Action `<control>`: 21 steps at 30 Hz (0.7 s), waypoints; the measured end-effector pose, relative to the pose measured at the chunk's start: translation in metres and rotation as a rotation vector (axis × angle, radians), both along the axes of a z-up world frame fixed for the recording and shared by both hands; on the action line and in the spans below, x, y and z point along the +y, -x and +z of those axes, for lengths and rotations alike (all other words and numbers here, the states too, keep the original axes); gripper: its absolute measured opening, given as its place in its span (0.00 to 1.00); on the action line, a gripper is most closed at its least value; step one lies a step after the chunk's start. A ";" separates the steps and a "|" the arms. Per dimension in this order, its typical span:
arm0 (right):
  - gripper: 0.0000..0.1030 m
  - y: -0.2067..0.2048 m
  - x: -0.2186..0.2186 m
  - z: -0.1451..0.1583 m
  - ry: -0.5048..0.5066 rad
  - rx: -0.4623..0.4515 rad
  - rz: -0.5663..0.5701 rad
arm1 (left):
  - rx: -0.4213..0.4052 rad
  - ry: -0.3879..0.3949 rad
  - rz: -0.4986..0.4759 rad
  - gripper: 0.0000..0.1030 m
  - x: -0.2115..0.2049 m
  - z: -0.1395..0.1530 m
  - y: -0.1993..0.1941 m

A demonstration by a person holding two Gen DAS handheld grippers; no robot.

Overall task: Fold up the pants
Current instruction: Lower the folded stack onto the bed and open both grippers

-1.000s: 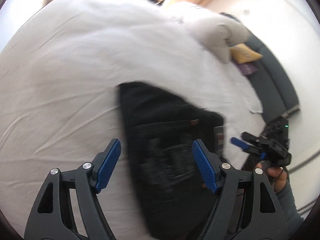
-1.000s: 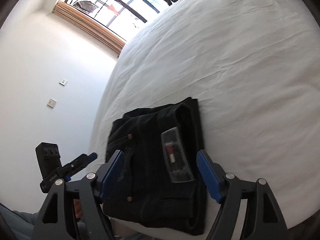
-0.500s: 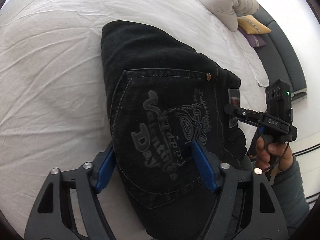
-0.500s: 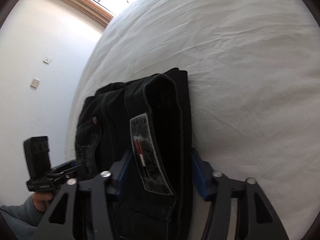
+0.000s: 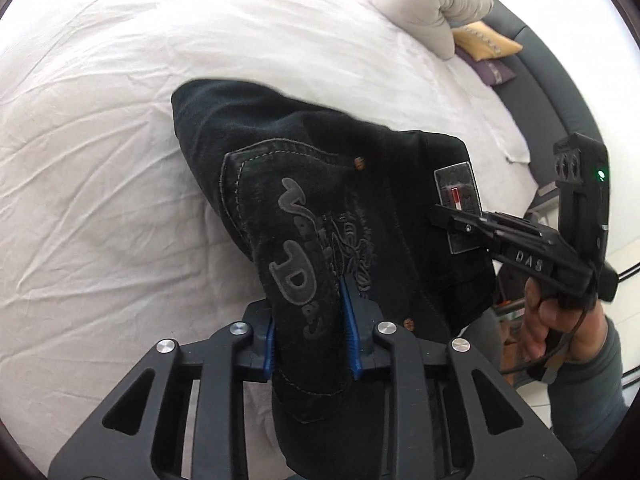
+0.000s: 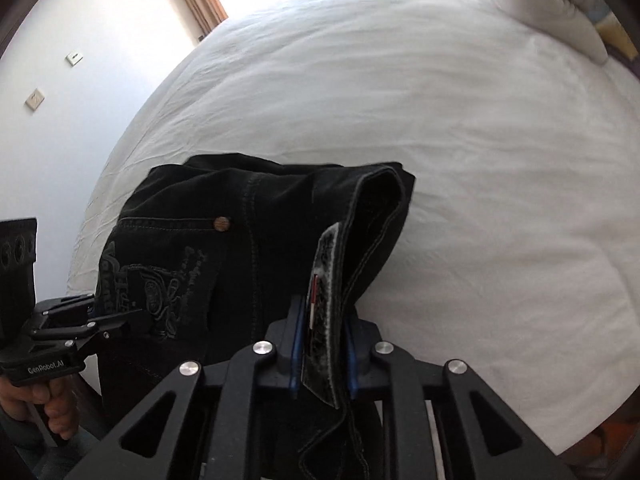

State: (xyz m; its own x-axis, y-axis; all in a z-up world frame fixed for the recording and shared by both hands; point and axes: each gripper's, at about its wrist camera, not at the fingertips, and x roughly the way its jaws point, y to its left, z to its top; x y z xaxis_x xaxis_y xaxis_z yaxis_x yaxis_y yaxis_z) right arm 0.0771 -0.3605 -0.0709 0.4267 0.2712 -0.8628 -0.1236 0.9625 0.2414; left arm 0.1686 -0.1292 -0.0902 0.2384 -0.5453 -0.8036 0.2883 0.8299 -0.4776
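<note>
Two tools grip one pair of black denim pants (image 5: pixel 320 184), already folded into a compact bundle that lies at the near edge of a bed (image 5: pixel 100 200) covered in a white wrinkled sheet. The left tool (image 5: pixel 308 332) has its blue pads pressed onto the embroidered back pocket (image 5: pixel 296 248), bunching the cloth into a ridge between them. The right tool (image 6: pixel 320 344) pinches the waistband at its grey brand patch (image 6: pixel 322 320), which stands on edge between the pads. Near portions of the bundle look raised off the sheet, while the far fold appears to rest on it.

Judging from this, the step in hand is carrying or turning the bundle for a final fold or placement. To do it well, both tools should travel together at one height so the layers do not slide apart, and the cloth should be laid flat before either grip loosens.

Beyond the pants, a beige pillow (image 5: pixel 432 4) and a yellow cushion (image 5: pixel 486 40) lie near a dark headboard (image 5: pixel 560 80).
</note>
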 end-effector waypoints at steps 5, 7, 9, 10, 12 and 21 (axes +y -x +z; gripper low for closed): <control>0.16 0.004 0.025 0.034 0.049 -0.083 0.054 | -0.076 0.025 0.020 0.22 0.026 0.041 -0.005; 0.16 -0.004 0.032 0.051 0.038 -0.123 0.066 | -0.140 0.012 0.037 0.22 0.042 0.062 -0.014; 0.16 -0.019 0.040 0.068 0.027 -0.169 0.074 | -0.181 -0.004 0.056 0.22 0.058 0.077 -0.025; 0.16 -0.026 0.043 0.073 0.020 -0.184 0.079 | -0.201 -0.017 0.064 0.22 0.066 0.082 -0.034; 0.16 -0.047 0.055 0.085 0.015 -0.218 0.095 | -0.231 -0.048 0.076 0.22 0.081 0.092 -0.054; 0.16 -0.153 0.089 0.079 -0.018 -0.247 0.138 | -0.261 -0.153 0.131 0.23 0.133 0.080 -0.150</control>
